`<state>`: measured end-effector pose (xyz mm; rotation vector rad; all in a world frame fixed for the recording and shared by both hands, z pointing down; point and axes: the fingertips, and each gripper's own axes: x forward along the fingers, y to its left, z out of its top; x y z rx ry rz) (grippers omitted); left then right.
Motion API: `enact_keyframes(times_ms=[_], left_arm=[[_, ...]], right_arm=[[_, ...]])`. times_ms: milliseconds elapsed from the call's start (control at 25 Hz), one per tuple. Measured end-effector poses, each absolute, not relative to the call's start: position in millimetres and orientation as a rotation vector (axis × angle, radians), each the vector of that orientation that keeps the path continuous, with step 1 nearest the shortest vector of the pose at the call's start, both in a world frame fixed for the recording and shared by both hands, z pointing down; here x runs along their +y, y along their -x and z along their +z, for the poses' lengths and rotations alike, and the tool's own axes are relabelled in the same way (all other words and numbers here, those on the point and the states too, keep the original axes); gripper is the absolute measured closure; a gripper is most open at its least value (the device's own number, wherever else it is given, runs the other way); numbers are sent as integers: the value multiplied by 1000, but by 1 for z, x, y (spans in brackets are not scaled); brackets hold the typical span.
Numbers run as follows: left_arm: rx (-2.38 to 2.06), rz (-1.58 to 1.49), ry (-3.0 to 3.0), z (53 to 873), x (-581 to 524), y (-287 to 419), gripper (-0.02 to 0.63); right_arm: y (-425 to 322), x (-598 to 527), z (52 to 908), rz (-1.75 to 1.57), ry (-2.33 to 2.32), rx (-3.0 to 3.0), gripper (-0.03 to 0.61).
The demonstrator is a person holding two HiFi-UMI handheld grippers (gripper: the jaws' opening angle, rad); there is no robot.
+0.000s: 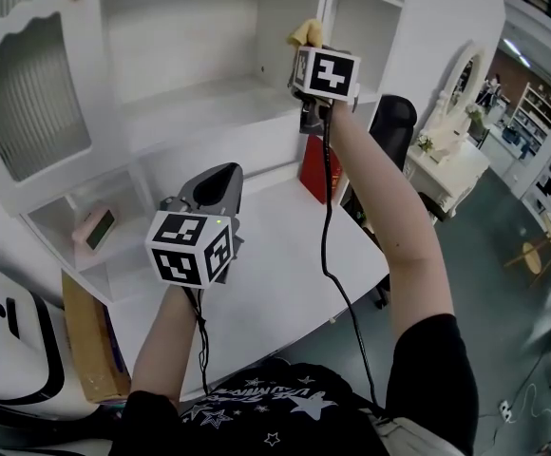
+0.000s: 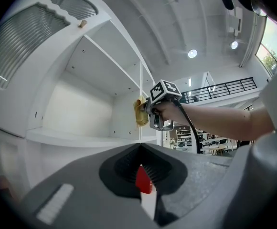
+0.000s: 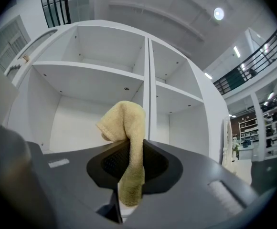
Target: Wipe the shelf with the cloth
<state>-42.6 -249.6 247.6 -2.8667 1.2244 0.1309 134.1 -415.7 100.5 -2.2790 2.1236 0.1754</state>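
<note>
A yellow cloth (image 1: 306, 34) hangs pinched in my right gripper (image 1: 305, 49), which is shut on it and raised in front of the white shelf unit's upright divider. In the right gripper view the cloth (image 3: 129, 128) flops over the jaws, with the open compartments behind it. The shelf board (image 1: 199, 98) lies left of and below that gripper; whether the cloth touches anything I cannot tell. My left gripper (image 1: 220, 174) hovers lower over the desk, jaws together and empty. From the left gripper view (image 2: 142, 175) I see the cloth (image 2: 140, 111) beside the divider.
A white desk (image 1: 285, 255) runs under the shelf unit, with a red box (image 1: 315, 167) standing on it at the back. A pink clock (image 1: 95, 228) sits in a low cubby at left. A cardboard box (image 1: 90, 340) and a black chair (image 1: 389, 122) flank the desk.
</note>
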Motion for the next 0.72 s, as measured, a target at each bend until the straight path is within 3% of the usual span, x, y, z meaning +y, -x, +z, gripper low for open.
enact_keyframes(times_ms=[720], left_arm=[[1454, 128, 2776, 258, -280, 89, 610]], right_arm=[[-81, -481, 127, 133, 2177, 2271, 499]])
